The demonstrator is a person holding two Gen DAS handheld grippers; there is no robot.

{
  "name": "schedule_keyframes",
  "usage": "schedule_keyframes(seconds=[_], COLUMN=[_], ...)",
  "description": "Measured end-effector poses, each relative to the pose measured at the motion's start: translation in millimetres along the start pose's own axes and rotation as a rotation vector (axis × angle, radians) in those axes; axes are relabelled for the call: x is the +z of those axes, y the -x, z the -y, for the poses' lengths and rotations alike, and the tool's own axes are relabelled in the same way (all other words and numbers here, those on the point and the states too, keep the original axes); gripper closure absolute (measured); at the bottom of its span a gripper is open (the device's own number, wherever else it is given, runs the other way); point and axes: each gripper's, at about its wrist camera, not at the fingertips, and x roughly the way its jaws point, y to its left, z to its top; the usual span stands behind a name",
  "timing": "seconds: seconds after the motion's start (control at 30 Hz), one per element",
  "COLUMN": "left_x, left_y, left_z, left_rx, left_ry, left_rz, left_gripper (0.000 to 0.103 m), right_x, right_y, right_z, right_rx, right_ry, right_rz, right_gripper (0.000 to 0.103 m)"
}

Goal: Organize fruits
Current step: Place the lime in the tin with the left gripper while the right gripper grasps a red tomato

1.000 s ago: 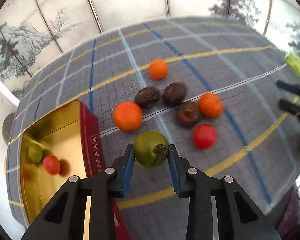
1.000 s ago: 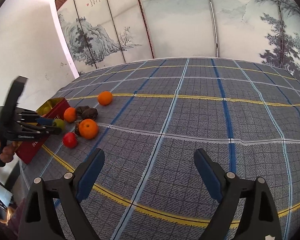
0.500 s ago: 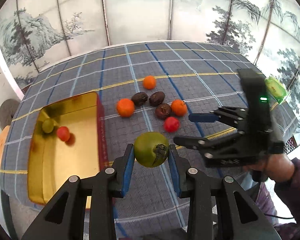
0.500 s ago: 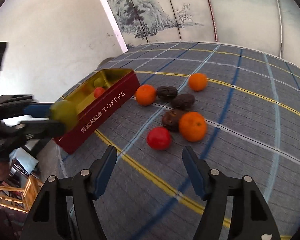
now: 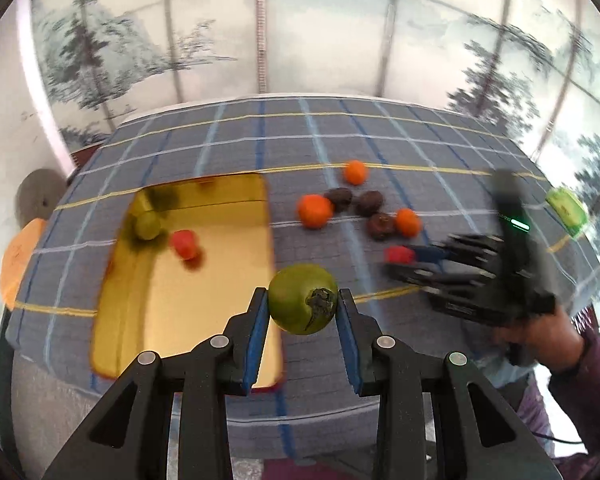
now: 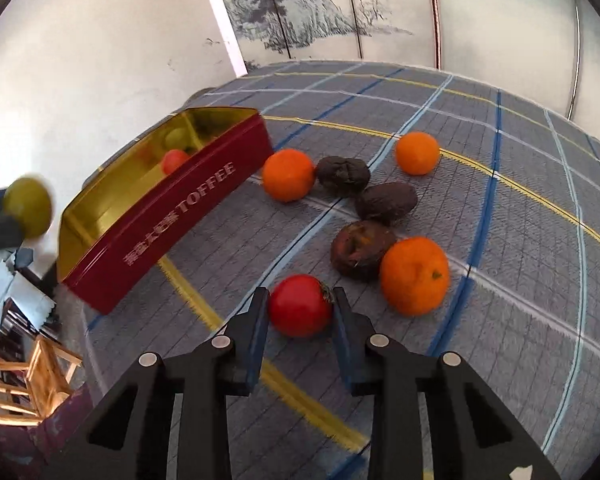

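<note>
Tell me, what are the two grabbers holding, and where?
Left gripper: a round green fruit, pinched at its sides. Right gripper: a round red fruit, also by its sides.

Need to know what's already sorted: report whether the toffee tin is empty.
Not empty. The open toffee tin holds a small green fruit and a small red fruit on its gold floor.
</note>
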Motion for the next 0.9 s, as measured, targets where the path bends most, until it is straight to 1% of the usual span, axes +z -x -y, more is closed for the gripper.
schedule_keyframes(seconds=[0.13,0.2,0.3,0.33,0.4,0.43,0.6,0.8,0.9], left_x=[-1,-1,-3,-4,-5,-5,-5,-1,0], left_y=[-7,-16,-32,-39,-48,-52,-70,-82,-84], left_z=[-32,-50,-73,-81,-92,-97,-107,-117,-118], left_rx=[0.06,0.116,0.129,0.154,0.161,0.159,0.213,0.241,0.235], left_ry=[0.033,0.042,0.082,0.094,0.114,0.118,0.093,0.099,0.107], left_rz=[0.005,-0.007,-0.028,-0.044,-0.062,-0.066,-0.09,-0.107,-0.116], left_gripper=[0.068,0.068,0.068,0.068,0.068,0.068,0.068,0.066,0.066], right_x=[-17,-25,-35,-37,-42,-43,-47,-47,-48], right_y=[21,33,51,54,61,63,69,65,65], right_z=[2,6,18,20,30,35,55,54,53], right_rx=[-0.008,-0.023,-0.044,-0.055,-0.08,-0.087,-0.1,-0.108,-0.109], right_ry=[-0.009,-0.021,-0.06,-0.067,-0.088,-0.103,-0.158,-0.146,-0.142], right_rz=[0.043,0.066,0.105,0.109,0.115,0.116,0.125,0.114,0.111], right_gripper=[0.075,0.075,0.075,0.075,0.075,0.075,0.075,0.075,0.075])
